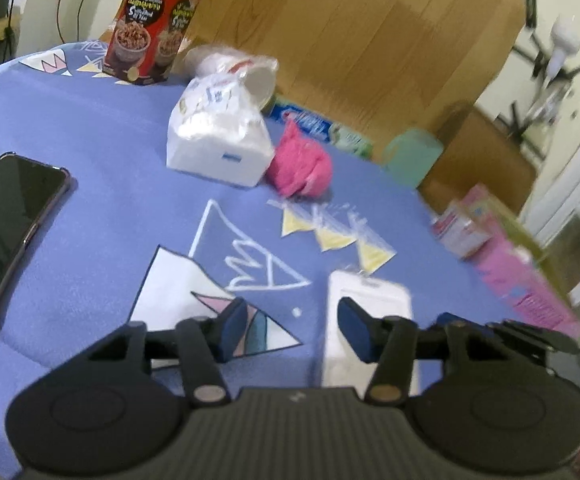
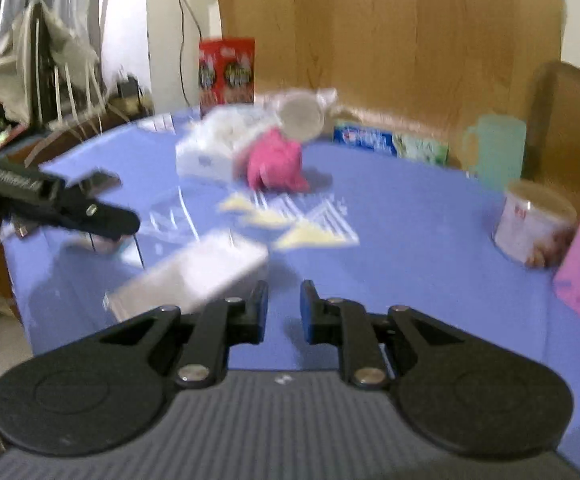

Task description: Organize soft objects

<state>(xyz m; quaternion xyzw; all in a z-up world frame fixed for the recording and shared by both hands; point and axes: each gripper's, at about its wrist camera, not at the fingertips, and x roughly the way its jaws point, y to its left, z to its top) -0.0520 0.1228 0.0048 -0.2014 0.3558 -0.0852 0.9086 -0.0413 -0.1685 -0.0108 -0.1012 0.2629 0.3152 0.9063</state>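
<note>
Both grippers hang above a blue tablecloth [image 1: 90,128] with nothing between their fingers. On the left gripper [image 1: 291,330] the blue pads stand well apart, and the right-hand finger overlaps a flat white packet [image 1: 369,300] lying on the cloth. On the right gripper [image 2: 284,312] the pads stand closer together, with a clear gap and only blue cloth showing between them.

From the left wrist, a pink soft bundle [image 1: 301,160] lies at about 12 o'clock, well beyond the fingers, touching the right side of a white tissue pack [image 1: 218,140] in crinkled plastic. Three small yellow triangular sachets [image 1: 333,236] lie in a row between the bundle and the white packet. A dark phone [image 1: 8,224] lies at 9 o'clock, and a red snack box [image 1: 154,24] stands at 11 o'clock near the far edge.

From the right wrist, which is blurred, the pink bundle [image 2: 276,162] sits at 12 o'clock beside the tissue pack [image 2: 218,148]. The white packet [image 2: 198,272] lies at 10 o'clock just beyond the left finger. A green mug [image 2: 493,148] and a round tub [image 2: 533,224] stand at 2 o'clock.
</note>
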